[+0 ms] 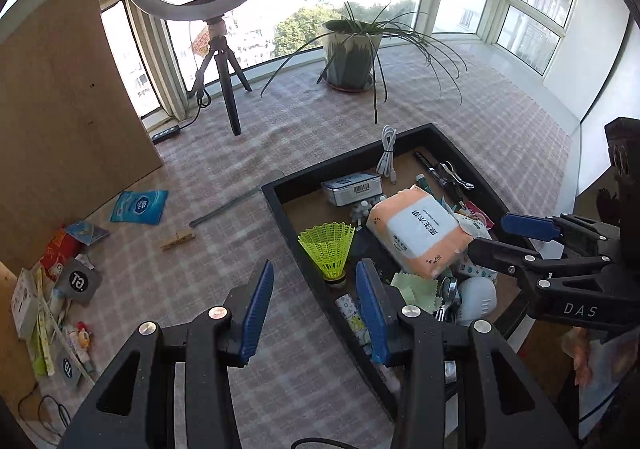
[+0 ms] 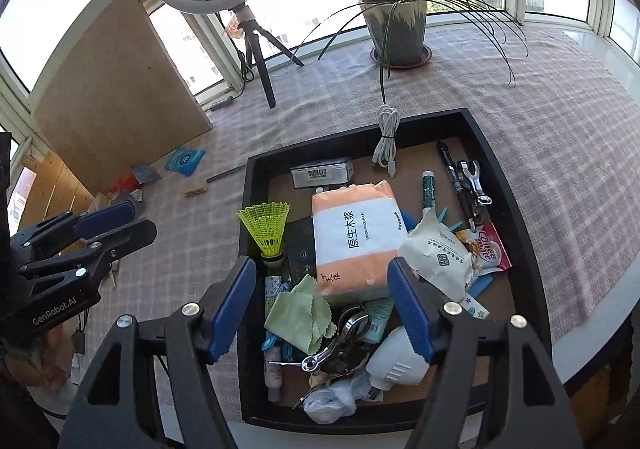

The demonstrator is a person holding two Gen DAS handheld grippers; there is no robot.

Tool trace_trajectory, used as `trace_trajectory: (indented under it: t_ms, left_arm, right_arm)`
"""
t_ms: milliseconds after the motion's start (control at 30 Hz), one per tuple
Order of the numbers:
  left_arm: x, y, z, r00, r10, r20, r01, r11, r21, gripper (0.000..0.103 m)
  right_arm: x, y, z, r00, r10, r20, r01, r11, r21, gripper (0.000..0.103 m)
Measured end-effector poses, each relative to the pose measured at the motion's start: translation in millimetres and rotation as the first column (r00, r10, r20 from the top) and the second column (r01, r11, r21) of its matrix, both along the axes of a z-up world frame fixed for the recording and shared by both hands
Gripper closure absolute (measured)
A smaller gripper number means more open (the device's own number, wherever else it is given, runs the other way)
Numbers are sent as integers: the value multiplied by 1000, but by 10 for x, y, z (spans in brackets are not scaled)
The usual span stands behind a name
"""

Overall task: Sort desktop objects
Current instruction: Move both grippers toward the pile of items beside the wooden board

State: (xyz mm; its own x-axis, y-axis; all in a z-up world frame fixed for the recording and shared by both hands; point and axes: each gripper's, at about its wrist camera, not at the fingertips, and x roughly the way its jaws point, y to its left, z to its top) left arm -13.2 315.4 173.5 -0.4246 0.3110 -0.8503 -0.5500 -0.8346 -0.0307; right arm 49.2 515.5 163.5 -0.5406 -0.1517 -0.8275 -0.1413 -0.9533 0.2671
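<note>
Sorting, pick pending: left gripper and right gripper both spread, empty, above black tray; next, lower onto tissue pack.

Both the left gripper and right gripper hover with fingers spread, holding nothing.

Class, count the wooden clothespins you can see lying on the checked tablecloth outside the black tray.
1. The wooden clothespin lies on the tablecloth left of the tray; others may hide in the clutter at far left.
</note>
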Motion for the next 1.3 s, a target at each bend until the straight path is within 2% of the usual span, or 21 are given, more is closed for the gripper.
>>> trace_trajectory:
  t_ms: [200, 367, 733, 833, 967, 1167, 1300]
  left_arm:
    - [65, -549, 5, 996, 94, -9, -94, 996, 3, 63]
    - [71, -1072, -18, 986, 169, -4, -169, 986, 12, 63]
    - [26, -2242, -12, 956, 294, -4, -293, 954, 65, 62]
    - [-54, -2703, -22, 931, 365, 1, -364, 928, 84, 62]
    - [-173, -3366, -43, 880, 475, 8, -474, 875, 100, 62]
    - [-326, -4236, -121, 786, 617, 22, -616, 780, 111, 62]
    - [-384, -4547, -243, 748, 661, 60, -663, 740, 118, 63]
  right_arm:
    - [-125, -563, 79, 994, 107, -16, -106, 992, 64, 36]
    - [-228, -1056, 113, 986, 164, -16, -162, 984, 78, 36]
    - [-384, -2110, 151, 969, 245, -16, -244, 968, 61, 35]
    - [-422, -2339, 189, 963, 262, -60, -255, 962, 102, 35]
    - [-494, -2565, 244, 950, 284, -132, -262, 951, 161, 36]
    - [-759, -2692, 209, 945, 307, -111, -300, 951, 81, 36]
    - [-981, -2804, 170, 939, 336, -70, -333, 941, 50, 36]
